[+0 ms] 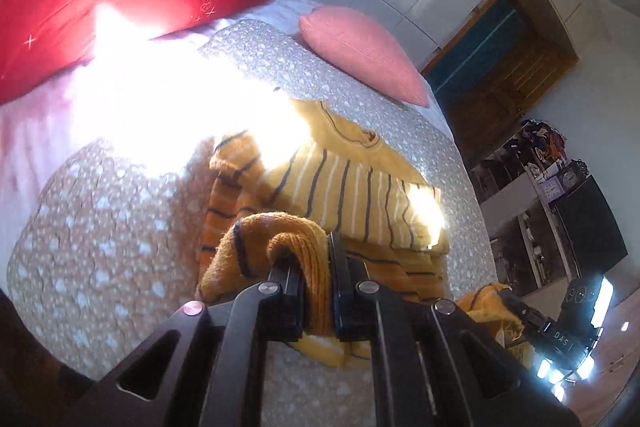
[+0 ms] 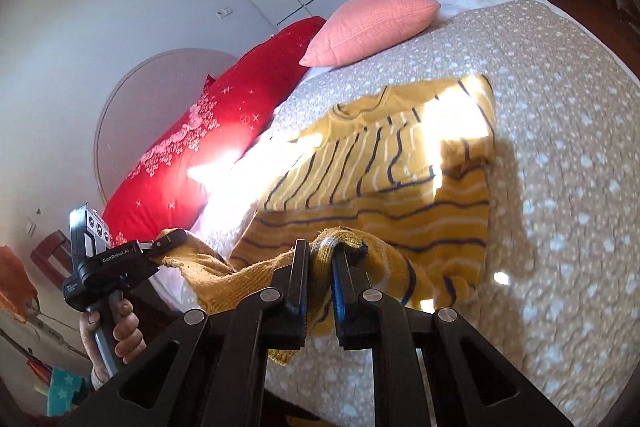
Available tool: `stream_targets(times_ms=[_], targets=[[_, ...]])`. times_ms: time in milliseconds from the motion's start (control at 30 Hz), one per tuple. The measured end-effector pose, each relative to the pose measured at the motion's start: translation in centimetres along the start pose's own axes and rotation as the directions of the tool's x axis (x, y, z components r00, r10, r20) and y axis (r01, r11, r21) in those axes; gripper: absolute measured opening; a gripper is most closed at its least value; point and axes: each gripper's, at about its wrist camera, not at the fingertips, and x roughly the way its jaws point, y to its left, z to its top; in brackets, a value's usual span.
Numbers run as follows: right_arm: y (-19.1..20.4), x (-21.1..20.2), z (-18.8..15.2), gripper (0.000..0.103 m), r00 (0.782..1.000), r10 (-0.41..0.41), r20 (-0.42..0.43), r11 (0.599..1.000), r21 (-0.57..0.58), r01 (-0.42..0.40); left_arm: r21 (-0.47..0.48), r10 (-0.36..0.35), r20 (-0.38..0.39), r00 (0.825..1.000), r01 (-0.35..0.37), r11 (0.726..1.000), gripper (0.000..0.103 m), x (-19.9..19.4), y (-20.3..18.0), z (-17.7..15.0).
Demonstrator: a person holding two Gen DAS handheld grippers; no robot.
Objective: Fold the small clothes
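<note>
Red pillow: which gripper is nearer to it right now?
Left. The left gripper holds the yellow sweater's hem corner on the side of the bed where the red pillow lies; the right gripper grips the other corner, farther along the hem.

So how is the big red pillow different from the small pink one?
The red floral-print pillow is larger and glossy, with a pale rose pattern; the plain pink knitted cushion is smaller, matte and unpatterned. The red one lies partly in bright sunlight, the pink one in shade. Both lie at the head of the bed.
</note>
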Motion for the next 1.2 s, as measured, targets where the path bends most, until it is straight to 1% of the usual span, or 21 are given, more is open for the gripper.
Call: stream_targets(times_ms=[67,133,233,333,433,567,633,667,733,767,800,833,867,900,1000,1033,1067,1100,1133,1167,1200], targets=[[-0.3,1.3,2.2,0.011,1.0,-0.002,0.001,1.0,0.024,0.002,0.023,0.015,-0.001,1.0,-0.015,1.0,0.009,1.3,-0.8,1.7],[-0.5,2.8,4.1,0.011,1.0,-0.007,-0.004,0.999,0.04,0.007,0.054,0.053,0.008,0.999,-0.053,0.997,0.009,2.6,-1.8,3.2],[-1.4,5.1,6.7,0.011,0.999,-0.043,-0.002,0.997,0.063,0.043,0.07,0.099,0.0,0.995,-0.099,0.993,0.009,5.3,-2.4,6.1],[-3.1,7.6,9.2,0.011,0.996,-0.09,-0.004,0.991,0.094,0.09,0.074,0.142,-0.016,0.99,-0.141,0.987,0.009,8.7,-2.8,8.8],[-5.5,10.4,11.2,0.011,0.992,-0.126,-0.022,0.981,0.144,0.128,0.075,0.197,-0.035,0.98,-0.194,0.978,0.009,12.4,-2.3,10.9],[-9.2,13.7,13.5,0.009,0.987,-0.151,-0.049,0.964,0.214,0.158,0.044,0.216,-0.108,0.971,-0.212,0.976,0.009,17.4,-1.1,12.3],[-10.8,15.2,14.2,0.009,0.982,-0.173,-0.068,0.955,0.232,0.185,0.028,0.232,-0.134,0.964,-0.23,0.973,0.009,19.4,-0.4,12.6],[-11.4,15.8,14.6,0.011,0.978,-0.192,-0.081,0.949,0.239,0.207,0.013,0.231,-0.149,0.961,-0.232,0.973,0.009,20.3,-0.1,12.8],[-11.2,16.0,14.9,0.012,0.975,-0.207,-0.076,0.958,0.188,0.218,-0.036,0.202,-0.178,0.963,-0.212,0.977,0.01,21.4,0.8,13.1],[-10.5,15.9,14.9,0.016,0.976,-0.204,-0.073,0.968,0.132,0.212,-0.058,0.183,-0.187,0.965,-0.197,0.979,0.011,21.7,1.1,13.2],[-9.7,15.8,14.8,0.024,0.976,-0.2,-0.079,0.975,0.078,0.206,-0.07,0.163,-0.196,0.967,-0.179,0.981,0.012,21.8,1.3,13.2],[-9.0,15.6,14.4,0.048,0.977,-0.196,-0.083,0.979,0.034,0.199,-0.067,0.147,-0.201,0.968,-0.163,0.984,0.013,21.9,1.4,13.2],[-8.3,15.4,14.0,0.067,0.979,-0.19,-0.081,0.982,-0.003,0.19,-0.059,0.139,-0.201,0.97,-0.154,0.986,0.014,21.9,1.4,13.3],[-7.6,15.3,13.5,0.073,0.979,-0.184,-0.082,0.983,-0.036,0.181,-0.054,0.131,-0.201,0.971,-0.144,0.988,0.014,21.6,1.4,13.3],[-5.7,15.5,12.3,0.074,0.974,-0.194,-0.116,0.975,-0.128,0.179,-0.069,0.068,-0.195,0.979,-0.083,0.994,0.024,19.8,1.4,13.4],[-5.3,15.6,12.0,0.074,0.97,-0.214,-0.118,0.968,-0.158,0.194,-0.076,0.044,-0.186,0.982,-0.059,0.995,0.031,18.9,1.4,13.5],[-4.9,15.8,11.6,0.074,0.964,-0.238,-0.119,0.959,-0.187,0.214,-0.079,0.023,-0.167,0.986,-0.037,0.996,0.042,17.9,1.4,13.6],[-4.6,16.0,11.2,0.074,0.958,-0.261,-0.122,0.949,-0.211,0.232,-0.076,0.015,-0.135,0.991,-0.025,0.997,0.049,16.7,1.5,13.7],[-4.4,16.4,10.9,0.074,0.95,-0.282,-0.13,0.941,-0.232,0.248,-0.07,0.017,-0.094,0.995,-0.023,0.997,0.061,15.4,1.5,13.8],[-4.4,16.7,10.6,0.074,0.944,-0.3,-0.139,0.934,-0.245,0.261,-0.063,0.022,-0.052,0.998,-0.025,0.998,0.07,14.0,1.7,14.0],[-4.4,17.0,10.4,0.074,0.938,-0.315,-0.145,0.929,-0.252,0.273,-0.054,0.023,-0.017,1.0,-0.024,0.998,0.072,12.9,1.8,14.0]])
